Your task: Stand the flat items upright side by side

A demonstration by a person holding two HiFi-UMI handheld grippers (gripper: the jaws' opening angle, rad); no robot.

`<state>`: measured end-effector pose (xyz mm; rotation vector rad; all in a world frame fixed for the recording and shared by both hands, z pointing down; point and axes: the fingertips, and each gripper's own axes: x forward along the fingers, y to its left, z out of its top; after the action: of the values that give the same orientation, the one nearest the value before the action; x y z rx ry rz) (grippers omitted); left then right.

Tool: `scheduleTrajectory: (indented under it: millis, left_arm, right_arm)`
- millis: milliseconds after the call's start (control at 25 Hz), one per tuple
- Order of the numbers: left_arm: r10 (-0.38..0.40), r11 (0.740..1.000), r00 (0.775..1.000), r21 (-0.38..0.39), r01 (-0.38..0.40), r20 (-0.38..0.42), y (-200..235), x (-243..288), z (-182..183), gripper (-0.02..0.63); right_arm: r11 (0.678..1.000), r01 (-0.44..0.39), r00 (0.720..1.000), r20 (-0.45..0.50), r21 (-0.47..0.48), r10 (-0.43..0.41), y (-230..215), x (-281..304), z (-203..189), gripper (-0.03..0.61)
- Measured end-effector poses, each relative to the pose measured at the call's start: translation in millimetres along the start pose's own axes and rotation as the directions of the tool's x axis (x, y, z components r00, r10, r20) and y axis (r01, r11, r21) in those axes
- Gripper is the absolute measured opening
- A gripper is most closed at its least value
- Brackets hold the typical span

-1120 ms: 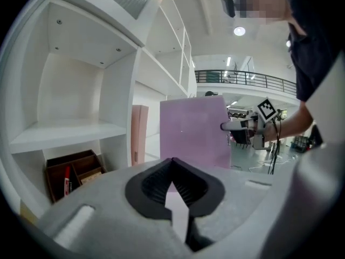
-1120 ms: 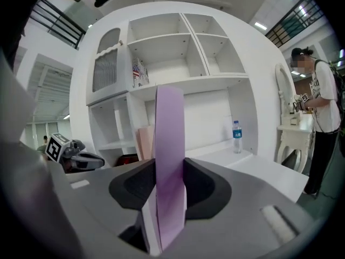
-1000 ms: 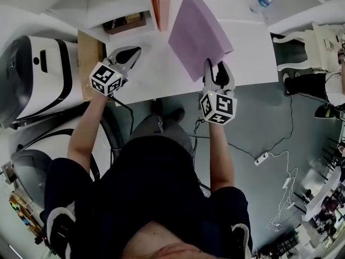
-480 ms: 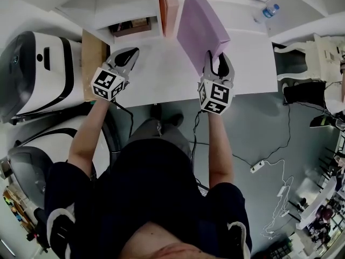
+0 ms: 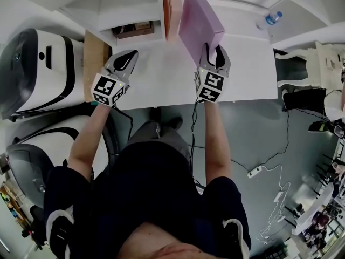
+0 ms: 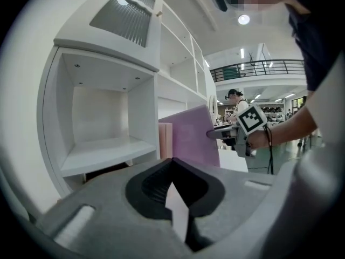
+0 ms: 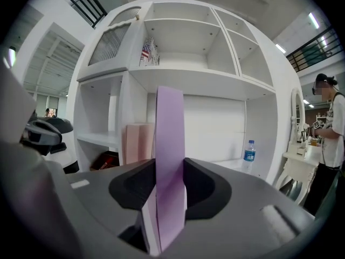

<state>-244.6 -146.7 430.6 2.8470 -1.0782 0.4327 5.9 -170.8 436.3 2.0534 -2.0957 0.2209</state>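
My right gripper (image 5: 214, 55) is shut on the near edge of a flat lilac box (image 5: 199, 21), which stands nearly upright on the white desk (image 5: 161, 74). Seen edge-on, the lilac box (image 7: 169, 161) rises between the jaws in the right gripper view. A pale pink flat box (image 5: 172, 7) stands upright just left of it against the shelf unit, and this pink box (image 7: 139, 143) shows left of the lilac one. My left gripper (image 5: 125, 61) rests shut and empty over the desk's left part, apart from both boxes. From there the lilac box (image 6: 190, 136) and pink box (image 6: 165, 140) stand side by side.
A white shelf unit (image 7: 188, 80) backs the desk, with a dark tray (image 5: 131, 28) in its low left cubby. A water bottle (image 5: 268, 19) lies at the desk's back right. A wooden board (image 5: 95, 63) and a white machine (image 5: 38, 69) stand left. Cables (image 5: 264, 166) cross the floor.
My right gripper has swung the lilac box from a slanted lie up to nearly upright and carried it left, close to the pink box. The left gripper has barely moved.
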Motion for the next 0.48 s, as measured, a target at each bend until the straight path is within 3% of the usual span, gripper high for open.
scheduleTrajectory:
  millis: [480]
  left_arm:
    - [0.027,1.0,1.0,0.003,-0.027,-0.013,5,-4,-4,-0.002]
  right_arm:
    - [1.0,0.012,1.0,0.004,-0.027,-0.011,12,50,1,0.15]
